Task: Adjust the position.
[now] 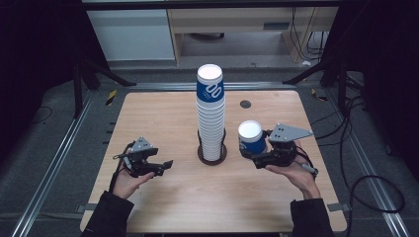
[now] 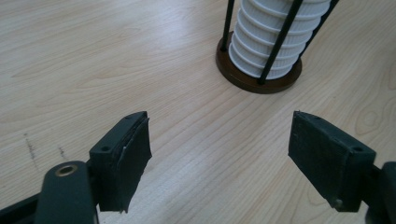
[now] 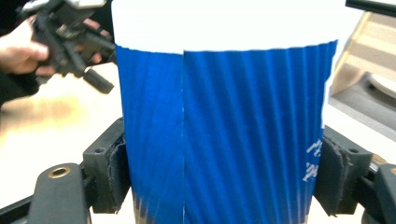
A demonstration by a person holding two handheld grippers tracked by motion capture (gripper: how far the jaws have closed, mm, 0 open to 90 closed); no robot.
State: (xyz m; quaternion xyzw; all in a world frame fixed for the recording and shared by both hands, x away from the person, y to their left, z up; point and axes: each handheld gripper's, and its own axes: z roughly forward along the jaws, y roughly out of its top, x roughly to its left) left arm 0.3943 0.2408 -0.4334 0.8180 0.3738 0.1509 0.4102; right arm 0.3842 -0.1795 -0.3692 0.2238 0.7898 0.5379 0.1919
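The middle of the table (image 1: 163,111) is blocked by the tall cup stack (image 1: 211,116) in its holder (image 1: 212,157); left of the stack, bare wood is left open around the left gripper (image 1: 157,167); right of the stack, the way is narrowed by the blue cup (image 1: 251,138) clamped in the right gripper (image 1: 257,157); before the stack, open tabletop is left.

Left gripper (image 1: 167,164) in left hand (image 1: 126,181), low over table at left side, pointing toward table centre; jaws wide apart, nothing between pads. Left forearm in dark sleeve enters from bottom edge. Right gripper (image 1: 248,154) in right hand (image 1: 295,173), at right side, pointing left; jaws clamped on both sides of blue cup (image 1: 252,138), pads pressing its wall. Grey plate on top of right gripper. Right forearm in dark sleeve enters from bottom right.
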